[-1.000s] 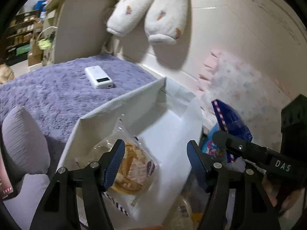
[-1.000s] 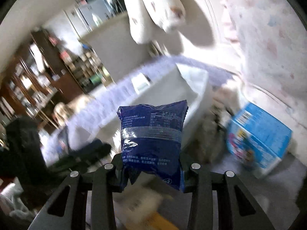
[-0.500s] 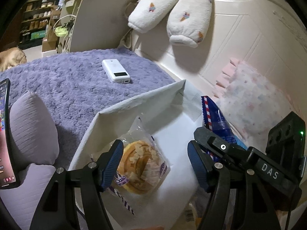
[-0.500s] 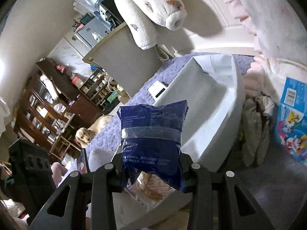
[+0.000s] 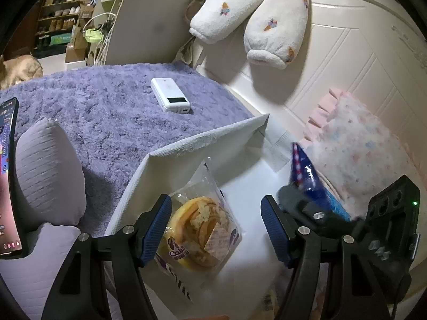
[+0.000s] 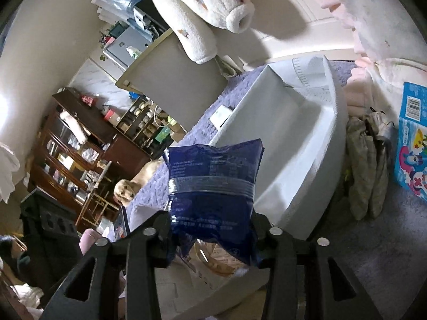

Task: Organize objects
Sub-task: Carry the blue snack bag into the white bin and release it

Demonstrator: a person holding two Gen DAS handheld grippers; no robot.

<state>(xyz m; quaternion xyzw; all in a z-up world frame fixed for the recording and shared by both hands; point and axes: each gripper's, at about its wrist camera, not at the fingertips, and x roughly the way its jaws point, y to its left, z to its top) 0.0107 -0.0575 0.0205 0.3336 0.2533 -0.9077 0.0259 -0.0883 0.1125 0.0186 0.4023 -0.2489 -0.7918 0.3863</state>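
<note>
A white fabric box [image 5: 202,138] lies open on the purple bedspread [image 5: 106,122]. Inside it rests a wrapped round pastry [image 5: 198,229]. My left gripper [image 5: 216,226] hovers open just above that pastry, touching nothing. From the right, my right gripper [image 6: 210,229] reaches over the box's near corner [image 6: 293,160]. Upright between its fingers stands a blue snack bag [image 6: 213,186]. The jaws are opening, but the bag is still caught between the pads. The left wrist view shows the same bag [image 5: 307,176] blurred at the box's right edge.
A white power bank [image 5: 170,94] lies on the bedspread beyond the box. A phone [image 5: 8,173] and grey cushion [image 5: 48,170] are at the left. A blue carton [image 6: 412,144] and bundled cloth [image 6: 365,165] sit right of the box. A dog [image 6: 125,189] lies further off.
The right gripper has come down over the box's near corner with the blue bag, and has rolled. The left gripper has stayed above the pastry, rolling slightly.
</note>
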